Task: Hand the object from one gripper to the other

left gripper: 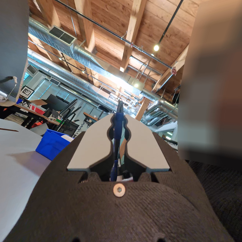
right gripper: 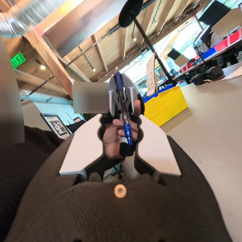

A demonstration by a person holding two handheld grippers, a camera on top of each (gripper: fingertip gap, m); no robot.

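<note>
A: Room?
B: Pale table point(right gripper: 204, 117), yellow bin point(right gripper: 168, 103), timber ceiling point(left gripper: 111, 26).
A: Pen?
B: Left gripper point(left gripper: 118, 117) clamps the pen point(left gripper: 117, 125); right gripper point(right gripper: 120, 117) gapes, and only its view shows the hand point(right gripper: 115, 138).

This is a workshop or lab in an industrial loft. Overhead runs a bare ceiling of wooden beams and planks point(left gripper: 112, 26), hung with corrugated silver metal ventilation ducts point(left gripper: 73, 51) and thin black pipes. Long worktops point(right gripper: 222, 51) carry red and blue plastic storage bins point(right gripper: 230, 39); a yellow plastic bin point(right gripper: 168, 103) sits on a pale worktop point(right gripper: 209, 117). Framed black-and-white square marker patterns point(right gripper: 57, 127) stand about.
</note>
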